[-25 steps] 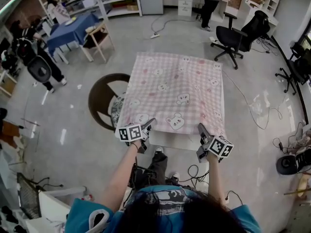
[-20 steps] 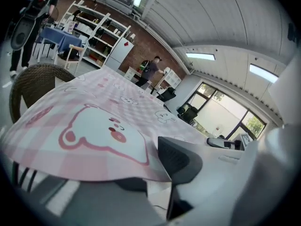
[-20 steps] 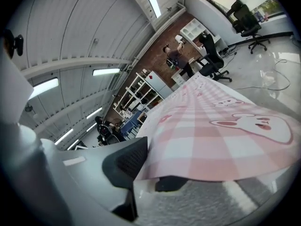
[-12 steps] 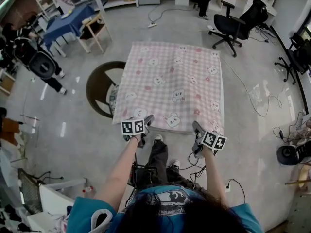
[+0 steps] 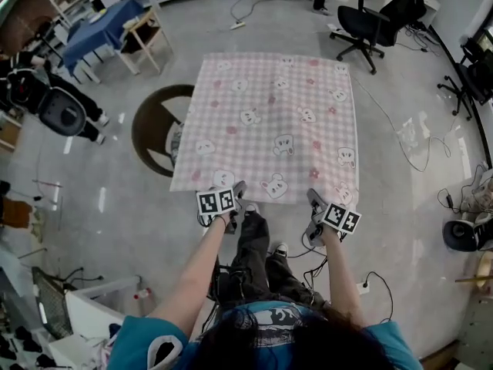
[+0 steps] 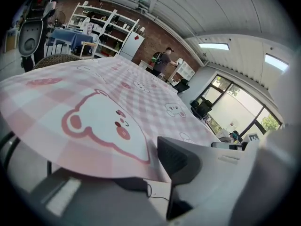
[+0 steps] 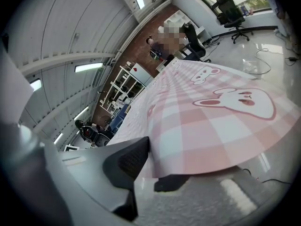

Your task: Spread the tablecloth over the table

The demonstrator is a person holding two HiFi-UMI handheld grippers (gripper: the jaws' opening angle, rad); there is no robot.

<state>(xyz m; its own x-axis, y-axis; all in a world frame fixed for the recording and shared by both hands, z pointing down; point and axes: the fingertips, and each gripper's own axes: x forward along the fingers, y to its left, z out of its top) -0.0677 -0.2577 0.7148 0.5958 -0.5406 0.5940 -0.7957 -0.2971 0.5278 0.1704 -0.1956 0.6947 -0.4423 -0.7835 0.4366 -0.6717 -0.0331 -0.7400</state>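
- Right now the tablecloth (image 5: 269,122) lies flat and square over the table. It hides the table completely, so I judge the spreading nearly done.
- Only the near edge is not yet let down. I hold it off the top at two spots so the cloth stays taut and doesn't wrinkle.
- My left gripper (image 5: 237,193) is clamped on that near edge toward the left corner, with the cloth pinched between its jaws.
- My right gripper (image 5: 314,199) has the near edge toward the right corner between its jaws, and they are opening, probably to let the hem drop.
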